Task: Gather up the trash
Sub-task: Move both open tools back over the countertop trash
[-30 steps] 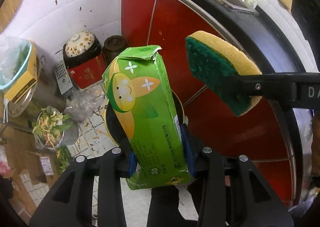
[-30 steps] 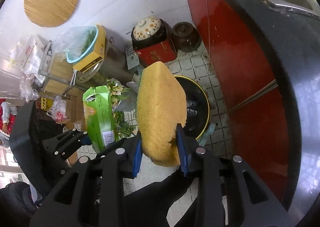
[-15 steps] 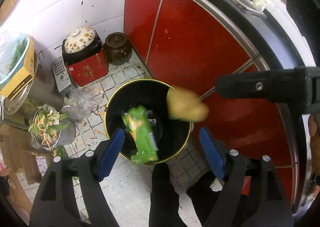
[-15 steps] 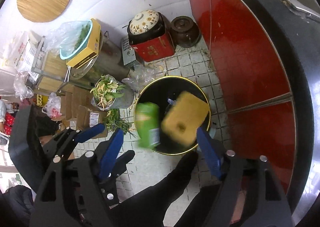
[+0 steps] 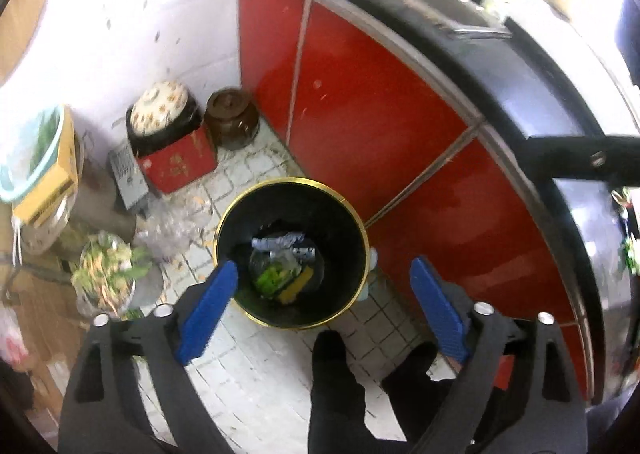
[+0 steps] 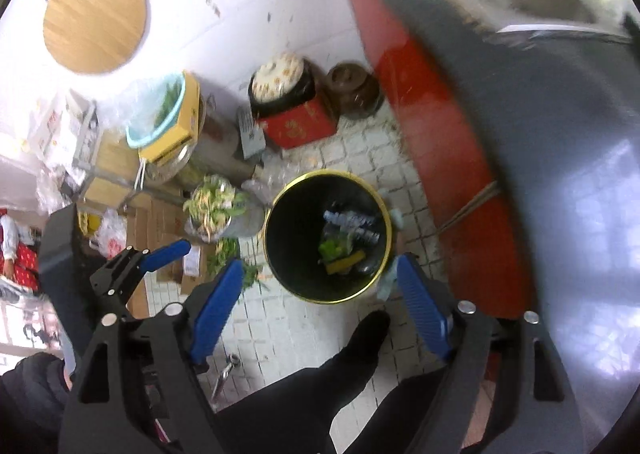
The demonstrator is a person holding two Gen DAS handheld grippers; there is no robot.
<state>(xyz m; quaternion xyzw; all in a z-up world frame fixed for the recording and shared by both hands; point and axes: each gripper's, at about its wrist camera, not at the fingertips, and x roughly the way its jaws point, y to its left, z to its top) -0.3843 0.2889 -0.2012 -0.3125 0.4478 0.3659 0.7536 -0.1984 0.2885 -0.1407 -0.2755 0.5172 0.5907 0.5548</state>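
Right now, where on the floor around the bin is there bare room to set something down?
Bare white tile lies on the near side of the black bin, between it and the person's dark legs. The far-left side is crowded: a basin of vegetable scraps, clear plastic bag, red box and brown jar.

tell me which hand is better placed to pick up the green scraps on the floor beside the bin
Probably left. Both tools have just been opening and hold nothing, but the left tool hangs on the green scraps' side of the bin, the right tool over the bin.
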